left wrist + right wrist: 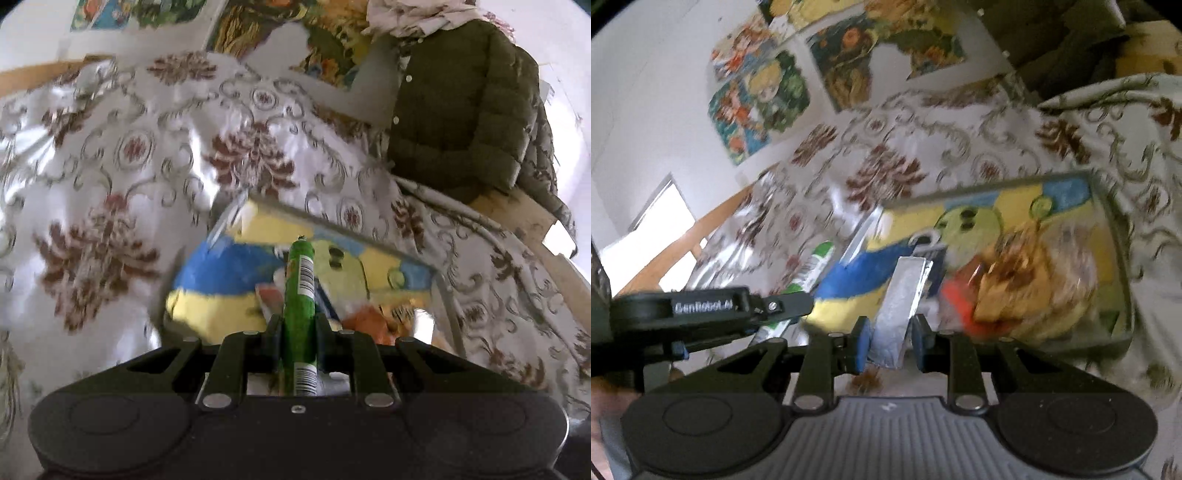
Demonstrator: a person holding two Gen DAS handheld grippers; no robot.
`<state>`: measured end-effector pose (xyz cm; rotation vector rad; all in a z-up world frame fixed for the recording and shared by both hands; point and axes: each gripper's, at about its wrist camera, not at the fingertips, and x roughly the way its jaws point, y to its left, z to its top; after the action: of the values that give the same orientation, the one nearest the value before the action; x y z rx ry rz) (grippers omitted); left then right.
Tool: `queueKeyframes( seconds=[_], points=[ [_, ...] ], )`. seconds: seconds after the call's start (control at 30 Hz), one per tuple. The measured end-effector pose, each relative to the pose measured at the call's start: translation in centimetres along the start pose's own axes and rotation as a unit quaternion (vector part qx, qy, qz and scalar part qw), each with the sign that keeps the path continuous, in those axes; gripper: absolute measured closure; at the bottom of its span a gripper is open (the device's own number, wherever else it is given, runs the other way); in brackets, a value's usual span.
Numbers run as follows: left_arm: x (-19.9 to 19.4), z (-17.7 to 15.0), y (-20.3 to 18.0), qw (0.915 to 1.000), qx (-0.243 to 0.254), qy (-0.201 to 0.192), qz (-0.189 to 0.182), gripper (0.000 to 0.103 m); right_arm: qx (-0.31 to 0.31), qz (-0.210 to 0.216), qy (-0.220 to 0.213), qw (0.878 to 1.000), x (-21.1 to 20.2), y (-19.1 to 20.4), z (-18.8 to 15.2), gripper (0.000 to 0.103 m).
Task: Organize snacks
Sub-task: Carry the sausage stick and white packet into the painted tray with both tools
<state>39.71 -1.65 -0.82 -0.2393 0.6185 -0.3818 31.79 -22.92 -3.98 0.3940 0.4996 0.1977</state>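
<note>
Green snack stick (299, 295) sits clamped between left gripper (298, 325) jaws.

I can't read the blurred snacks (1030, 280) in the tray (1123, 266), green packet's (299, 317) near end hidden under my gripper body

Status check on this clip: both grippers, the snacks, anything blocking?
Left hand-held gripper shut on green snack stick. Right hand-held gripper shut on silver packet. Tray ahead holds other snacks. Nothing blocking.
</note>
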Motion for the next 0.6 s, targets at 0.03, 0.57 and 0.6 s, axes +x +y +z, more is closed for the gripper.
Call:
queueKeyframes(
  seconds=[0.03, 0.57, 0.6],
  points=[
    [0.6, 0.3, 0.0, 1.0000, -0.002, -0.005, 0.000, 0.084, 0.005, -0.002, -0.007, 1.000, 0.3, -0.3, 0.5, 0.076],
    [7.0, -1.1, 1.7, 0.9997, -0.016, -0.015, 0.013, 0.084, 0.022, -0.033, -0.032, 0.999, 5.5, -2.9, 2.9, 0.076],
    [7.2, -1.1, 1.8, 0.9997, -0.017, -0.012, 0.014, 0.084, 0.022, -0.034, -0.032, 0.999, 5.7, -3.0, 2.7, 0.076]
  ],
)
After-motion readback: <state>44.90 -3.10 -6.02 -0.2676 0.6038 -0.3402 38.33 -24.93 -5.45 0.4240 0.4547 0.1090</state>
